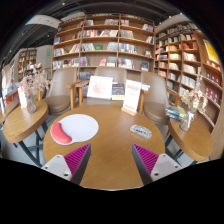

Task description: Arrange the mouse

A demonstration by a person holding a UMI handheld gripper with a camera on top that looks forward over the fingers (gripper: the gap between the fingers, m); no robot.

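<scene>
A round white mouse pad [78,127] lies on the round wooden table [110,140], ahead and left of my fingers. A red patch [62,133] shows on its left part. A small grey oval thing, apparently the mouse [141,131], lies on the table ahead and right of my fingers, apart from the pad. My gripper [111,162] is open and empty, held above the table's near part. Its magenta pads [76,158] stand wide apart with only bare wood between them.
White cards and a sign [100,88] stand at the table's far edge, with chairs [155,95] behind. Another wooden table [22,118] with items is at the left, and one [195,135] at the right. Bookshelves [105,40] line the back wall.
</scene>
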